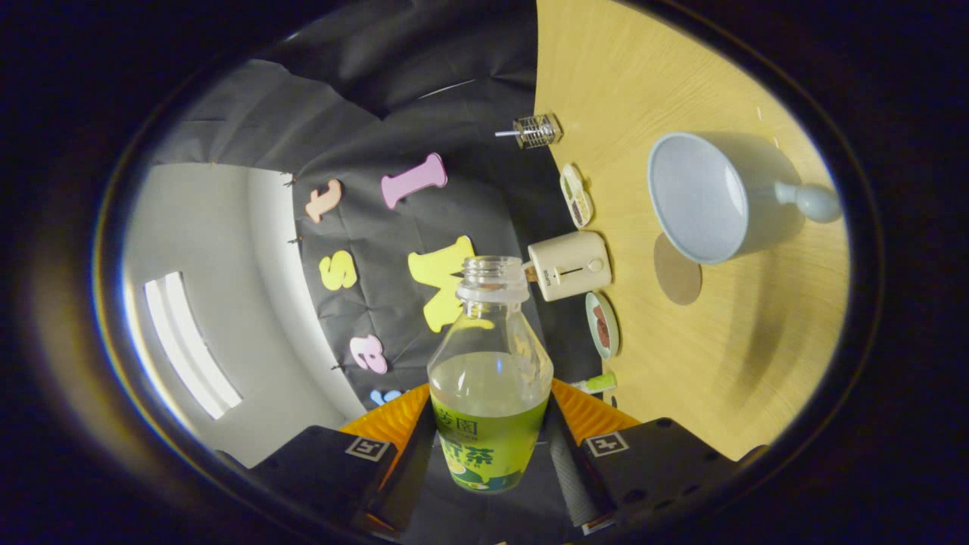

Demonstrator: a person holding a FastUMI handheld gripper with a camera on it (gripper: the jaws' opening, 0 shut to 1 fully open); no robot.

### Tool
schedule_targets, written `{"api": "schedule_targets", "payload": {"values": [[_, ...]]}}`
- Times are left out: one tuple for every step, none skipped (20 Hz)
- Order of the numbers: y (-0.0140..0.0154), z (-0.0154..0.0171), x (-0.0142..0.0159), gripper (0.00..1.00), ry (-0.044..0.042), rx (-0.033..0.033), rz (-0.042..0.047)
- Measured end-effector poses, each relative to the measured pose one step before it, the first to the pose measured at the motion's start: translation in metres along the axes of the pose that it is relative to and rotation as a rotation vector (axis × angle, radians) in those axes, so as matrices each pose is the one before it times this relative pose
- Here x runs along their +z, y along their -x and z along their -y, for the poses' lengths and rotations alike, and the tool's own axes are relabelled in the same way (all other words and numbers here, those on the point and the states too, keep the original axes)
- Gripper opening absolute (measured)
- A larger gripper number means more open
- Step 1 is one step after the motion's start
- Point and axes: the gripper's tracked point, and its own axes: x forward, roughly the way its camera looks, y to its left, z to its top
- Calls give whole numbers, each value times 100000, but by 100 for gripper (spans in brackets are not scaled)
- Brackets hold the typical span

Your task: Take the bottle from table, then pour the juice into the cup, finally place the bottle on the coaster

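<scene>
The open bottle [490, 378] is pinched at its labelled body by the gripper [488, 446]; smooth plastic, probably slippery and easily squeezed.

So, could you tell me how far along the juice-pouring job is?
Done: the claw is shut on the uncapped juice bottle, lifted off the table. In hand: swinging toward the cup, which looks empty. Left: pouring, then setting the bottle on the coaster.

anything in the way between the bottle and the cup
Nothing visible does. The gripper is shut on the bottle, uncapped, and bare table lies between it and the cup; the coaster lies just beside the cup.
</scene>
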Motion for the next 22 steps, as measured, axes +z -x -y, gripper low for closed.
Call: {"api": "schedule_targets", "payload": {"values": [[-230,9,21,78,-1122,410,-304],[45,-241,-65,78,-1965,1480,-347],[-107,-592,-6,79,-3081,2594,46],[-68,-245,-5,78,-2349,1567,209],[56,135,-61,78,-700,-40,203],[-77,323,-56,78,566,-1040,5],[-35,10,-29,78,311,-385,218],[-80,-33,-79,78,-150,256,-18],[74,-61,-57,78,15,-227,-136],[-79,92,-1,78,-197,-340,136],[29,-127,-49,78,-707,24,404],[-24,-71,-39,78,-715,453,53],[-54,-149,-2,78,-1295,832,563],[-136,-54,-55,78,-1604,350,302],[-82,-86,-225,78,-1058,344,-241],[-47,-188,-51,79,-1031,975,6],[94,-82,-56,78,-690,173,311],[105,13,-38,78,-505,-211,272],[43,-248,-17,78,-390,394,181],[43,-238,37,78,-877,668,364],[-63,-195,-84,78,-670,207,137],[-137,-212,90,78,-262,539,69]]}}
